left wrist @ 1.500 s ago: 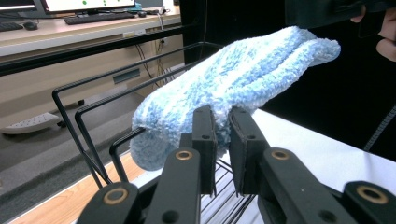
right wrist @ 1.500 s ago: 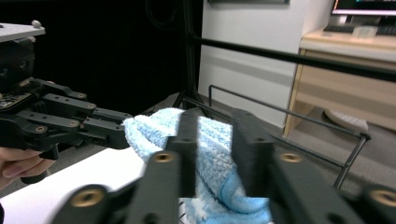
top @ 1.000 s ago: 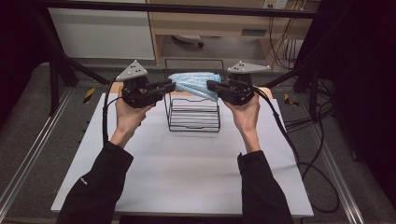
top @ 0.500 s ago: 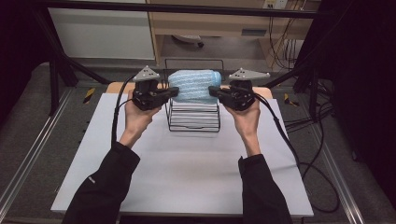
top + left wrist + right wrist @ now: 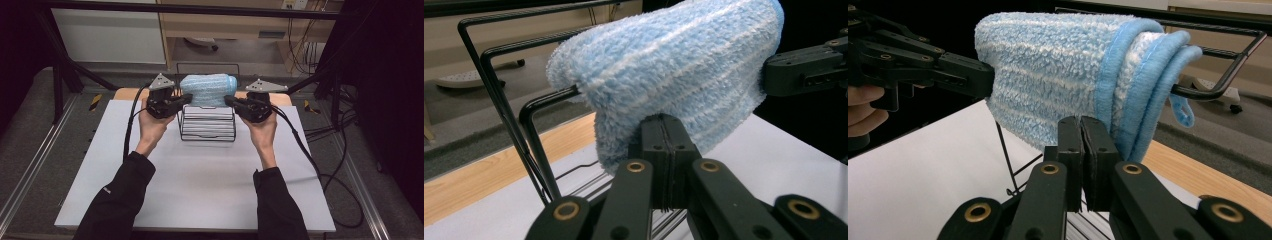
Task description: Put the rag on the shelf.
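White table [image 5: 200, 190] carries a black wire rack [image 5: 207, 125] with a folded, fluffy light-blue striped towel [image 5: 207, 90] draped over its top. Left gripper [image 5: 185, 100] and right gripper [image 5: 231, 101] each pinch one towel end, jaws closed on it.

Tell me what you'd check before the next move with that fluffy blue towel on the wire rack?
1. Left gripper shut on the towel's near edge: ok, jaws pressed together at the cloth.
2. Right gripper shut on the opposite end: ok, jaws closed at the folded edge.
3. Towel draped over the wire rack's top bar: ok, it hangs folded over the bar.
4. Towel's small hanging loop free of the bar: cannot tell, it dangles close beside it.
5. Rack standing squarely on the white table: ok.
6. How much cloth each gripper has caught: cannot tell, the jaws hide it.
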The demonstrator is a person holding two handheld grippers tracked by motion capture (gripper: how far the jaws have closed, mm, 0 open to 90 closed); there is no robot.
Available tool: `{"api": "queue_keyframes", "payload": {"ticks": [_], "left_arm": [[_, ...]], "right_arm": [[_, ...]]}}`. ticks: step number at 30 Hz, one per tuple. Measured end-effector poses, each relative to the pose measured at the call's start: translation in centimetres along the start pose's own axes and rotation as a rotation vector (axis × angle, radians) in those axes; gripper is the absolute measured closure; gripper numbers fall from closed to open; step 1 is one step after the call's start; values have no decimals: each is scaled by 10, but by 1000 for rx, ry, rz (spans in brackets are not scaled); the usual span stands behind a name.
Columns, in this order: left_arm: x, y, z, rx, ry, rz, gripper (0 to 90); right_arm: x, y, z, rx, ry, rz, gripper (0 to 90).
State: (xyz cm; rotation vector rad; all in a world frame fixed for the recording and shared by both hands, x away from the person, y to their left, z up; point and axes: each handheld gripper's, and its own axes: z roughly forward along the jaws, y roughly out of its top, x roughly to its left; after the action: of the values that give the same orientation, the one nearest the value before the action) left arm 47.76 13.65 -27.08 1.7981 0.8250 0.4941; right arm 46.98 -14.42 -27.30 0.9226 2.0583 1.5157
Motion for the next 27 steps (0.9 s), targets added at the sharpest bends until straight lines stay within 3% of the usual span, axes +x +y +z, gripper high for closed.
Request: {"api": "queue_keyframes", "payload": {"ticks": [10, 18, 23, 27], "left_arm": [[-5, 5, -13, -27, -30, -3, 870], [-9, 15, -22, -39, -35, 5, 811], [-8, 18, -26, -30, -43, 0, 730], [-5, 18, -31, -30, -43, -7, 607]], "right_arm": [[5, 2, -8, -40, 21, -20, 814], [10, 12, -15, -55, 34, -27, 704], [11, 18, -19, -61, 35, -33, 617], [10, 19, -24, -70, 35, -23, 506]]}}
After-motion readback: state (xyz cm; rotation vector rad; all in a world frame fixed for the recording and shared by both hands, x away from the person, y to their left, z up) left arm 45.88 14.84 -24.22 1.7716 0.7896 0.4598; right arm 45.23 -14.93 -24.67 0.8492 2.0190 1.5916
